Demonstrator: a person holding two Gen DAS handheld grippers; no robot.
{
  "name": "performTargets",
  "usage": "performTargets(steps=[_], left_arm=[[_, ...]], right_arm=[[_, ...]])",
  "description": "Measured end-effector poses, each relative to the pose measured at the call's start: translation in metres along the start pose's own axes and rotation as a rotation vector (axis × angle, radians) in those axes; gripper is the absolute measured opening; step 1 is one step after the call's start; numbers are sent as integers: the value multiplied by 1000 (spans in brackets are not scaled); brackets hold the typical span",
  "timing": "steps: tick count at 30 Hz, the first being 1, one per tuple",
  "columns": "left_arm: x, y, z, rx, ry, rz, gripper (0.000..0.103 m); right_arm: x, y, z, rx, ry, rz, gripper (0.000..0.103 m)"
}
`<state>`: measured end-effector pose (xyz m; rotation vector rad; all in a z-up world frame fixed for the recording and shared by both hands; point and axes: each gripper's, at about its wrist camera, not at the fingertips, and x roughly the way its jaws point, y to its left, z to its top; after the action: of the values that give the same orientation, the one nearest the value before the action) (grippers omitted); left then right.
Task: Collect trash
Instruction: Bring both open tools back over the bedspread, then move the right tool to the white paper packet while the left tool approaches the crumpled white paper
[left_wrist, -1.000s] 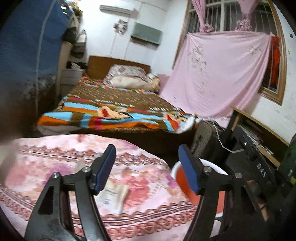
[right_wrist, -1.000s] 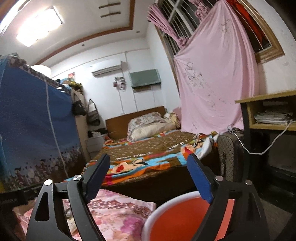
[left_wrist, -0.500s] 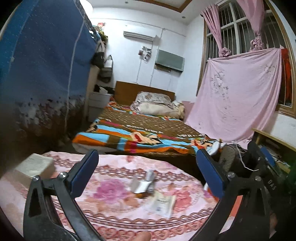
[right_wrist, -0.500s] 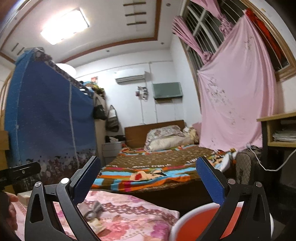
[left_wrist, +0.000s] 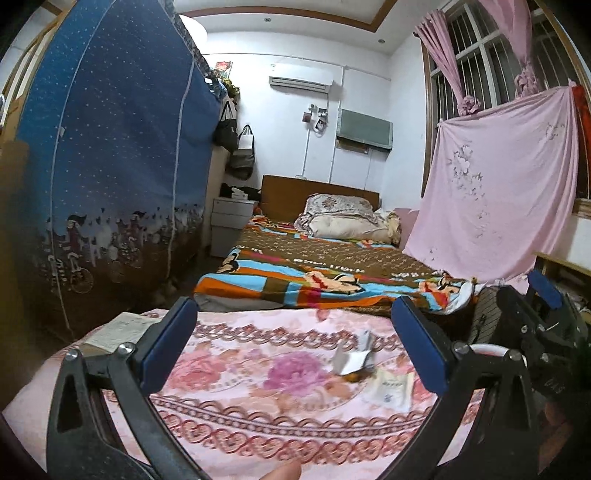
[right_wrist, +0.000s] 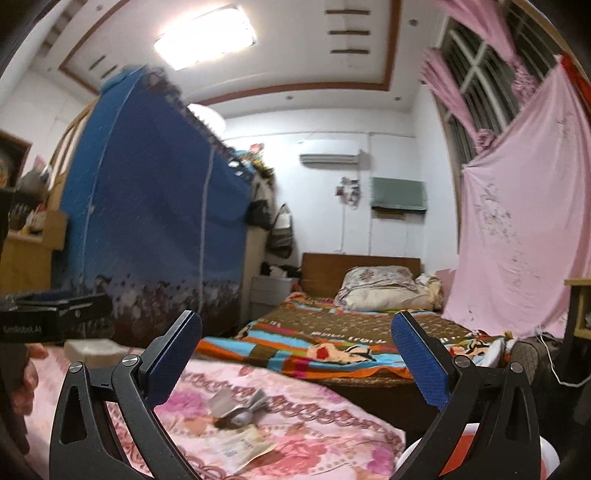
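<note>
The trash is lying in a small heap on the pink flowered cloth (left_wrist: 258, 410) of the table: a crumpled silvery wrapper (left_wrist: 351, 360), a flat paper packet (left_wrist: 391, 387) touching it at about four o'clock, and something small and brown (left_wrist: 356, 376) tucked between them, too blurred to name. In the right wrist view the wrapper (right_wrist: 240, 404) is sitting at about twelve o'clock from the packet (right_wrist: 247, 446).

All of it is looking light and limp. The wrapper is likely crinkling and giving under a pinch, so taking hold across its raised, bunched part seems best. The packet is lying flat against soft cloth, so the pads will probably be snagging fabric unless they catch a lifted edge or corner; it may also slip, being thin.

The left gripper (left_wrist: 293, 343) is hanging over the near side of the table with its jaws spread wide and nothing between them; the heap is lying at about three o'clock from its middle. The right gripper (right_wrist: 295, 363) is likewise spread wide and empty, the heap showing below it at about seven o'clock.

A red bin with a white rim (right_wrist: 543, 448) is standing just off the table's right edge, at about four o'clock from the heap. A white box (left_wrist: 118, 330) is resting at the table's far left corner. Beyond, a bed with a striped blanket (left_wrist: 332, 280) is filling the room.
</note>
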<state>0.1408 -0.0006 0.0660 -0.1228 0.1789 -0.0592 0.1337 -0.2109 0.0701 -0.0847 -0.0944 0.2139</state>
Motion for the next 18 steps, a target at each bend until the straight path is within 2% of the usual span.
performTargets(steps=[5, 10, 15, 18], left_arm=[[1, 13, -8, 5, 43, 5, 92], [10, 24, -12, -17, 107, -2, 92], [24, 28, -16, -26, 198, -9, 92], [35, 30, -20, -33, 261, -9, 92]], right_arm=[[14, 19, -10, -59, 96, 59, 103], [36, 32, -22, -111, 250, 108, 103], [60, 37, -38, -121, 419, 148, 103], [67, 36, -45, -113, 481, 162, 103]])
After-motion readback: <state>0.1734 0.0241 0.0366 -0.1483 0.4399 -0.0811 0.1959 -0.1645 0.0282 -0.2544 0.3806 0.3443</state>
